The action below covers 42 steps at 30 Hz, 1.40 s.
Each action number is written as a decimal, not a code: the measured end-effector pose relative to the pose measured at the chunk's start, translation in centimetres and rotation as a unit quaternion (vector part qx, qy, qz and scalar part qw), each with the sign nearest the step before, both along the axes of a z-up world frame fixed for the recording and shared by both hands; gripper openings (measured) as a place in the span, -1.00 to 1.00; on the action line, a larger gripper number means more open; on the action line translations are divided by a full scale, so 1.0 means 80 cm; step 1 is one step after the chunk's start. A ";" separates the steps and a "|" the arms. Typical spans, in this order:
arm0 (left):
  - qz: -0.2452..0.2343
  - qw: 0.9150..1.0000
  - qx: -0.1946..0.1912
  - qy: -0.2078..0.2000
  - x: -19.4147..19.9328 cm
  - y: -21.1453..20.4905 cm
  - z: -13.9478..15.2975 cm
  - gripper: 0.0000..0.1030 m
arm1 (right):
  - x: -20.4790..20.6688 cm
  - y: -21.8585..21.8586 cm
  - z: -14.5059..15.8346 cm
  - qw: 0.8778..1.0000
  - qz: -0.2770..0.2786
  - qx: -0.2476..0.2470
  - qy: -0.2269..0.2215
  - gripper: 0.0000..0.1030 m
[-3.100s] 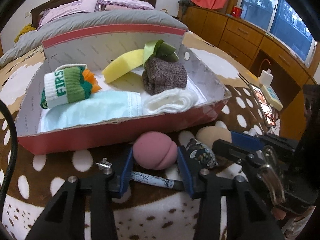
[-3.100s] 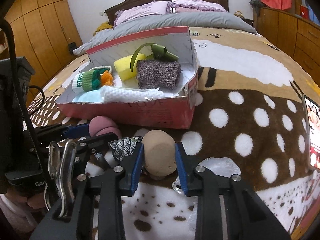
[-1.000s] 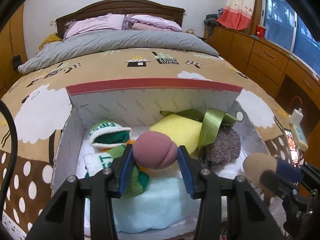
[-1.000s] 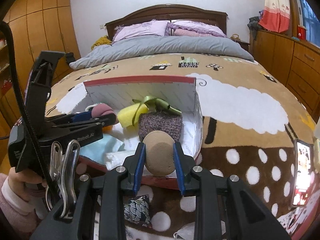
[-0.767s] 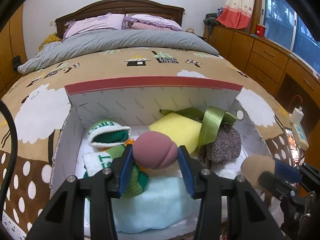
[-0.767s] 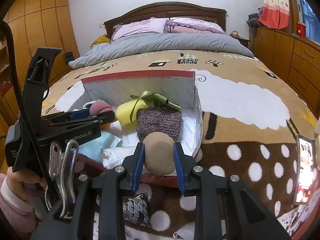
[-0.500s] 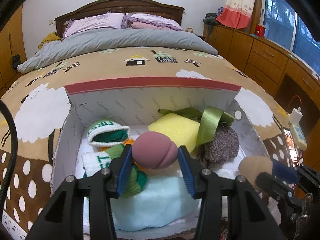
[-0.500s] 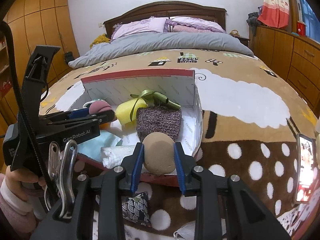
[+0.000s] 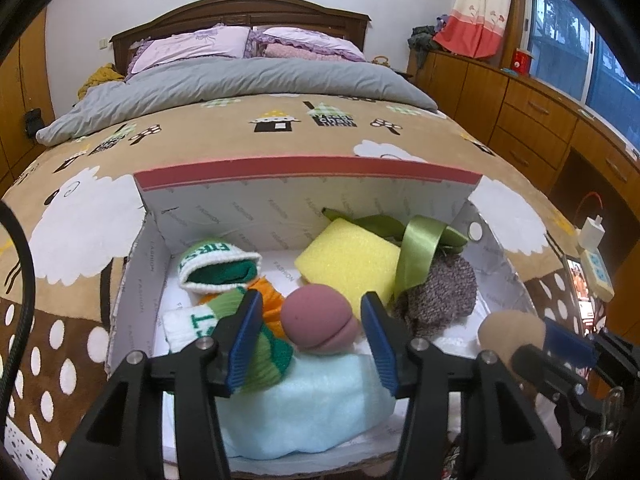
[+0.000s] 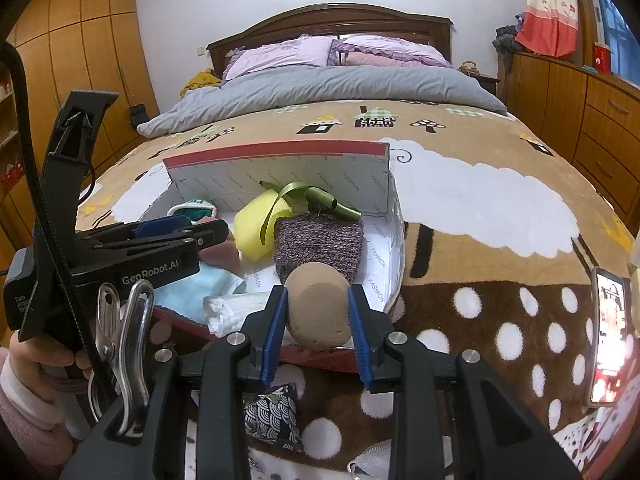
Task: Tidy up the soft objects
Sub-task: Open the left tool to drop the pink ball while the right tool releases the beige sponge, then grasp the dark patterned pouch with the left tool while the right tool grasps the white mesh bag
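A red-rimmed cardboard box lies on the bed blanket. It holds a green-and-white knit sock, a yellow sponge, a green ribbon, a grey knitted piece and a light blue cloth. My left gripper hovers over the box with its jaws opening. The pink puff sits between the pads with a gap on each side, resting on the box contents. My right gripper is shut on a tan round sponge above the box's near right edge.
A patterned little pouch lies on the blanket in front of the box. A phone and a power strip lie at the bed's right edge. Wooden drawers stand to the right. A person's hand holds the left gripper.
The left jaws have spread apart and the pink puff has slipped from the pads, sinking slightly into the box. The right gripper keeps its grip on the tan sponge.
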<state>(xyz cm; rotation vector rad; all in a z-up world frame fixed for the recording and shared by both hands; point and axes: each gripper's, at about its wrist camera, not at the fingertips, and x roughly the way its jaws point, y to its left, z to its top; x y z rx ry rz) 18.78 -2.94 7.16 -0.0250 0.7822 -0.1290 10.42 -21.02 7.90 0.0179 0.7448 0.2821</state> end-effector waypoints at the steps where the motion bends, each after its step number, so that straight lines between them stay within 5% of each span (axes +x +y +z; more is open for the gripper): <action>1: 0.000 1.000 0.000 0.000 0.000 0.000 0.000 0.04 | 0.000 0.000 0.000 1.000 0.000 0.000 0.000 -0.40; 11: 0.003 1.000 -0.005 0.002 -0.006 0.005 0.006 0.08 | -0.002 -0.001 0.003 1.000 0.001 0.002 -0.005 -0.32; 16: 0.003 1.000 -0.013 -0.002 -0.020 0.012 0.017 0.26 | -0.010 -0.004 0.013 0.999 0.013 0.026 -0.015 0.04; 26: -0.004 1.000 -0.027 -0.002 -0.063 0.016 0.035 0.28 | -0.042 -0.013 0.037 0.999 0.042 0.018 -0.029 0.05; 42: -0.060 0.997 -0.040 0.019 -0.125 -0.023 0.031 0.28 | -0.096 -0.059 0.030 1.000 0.012 0.002 -0.018 0.05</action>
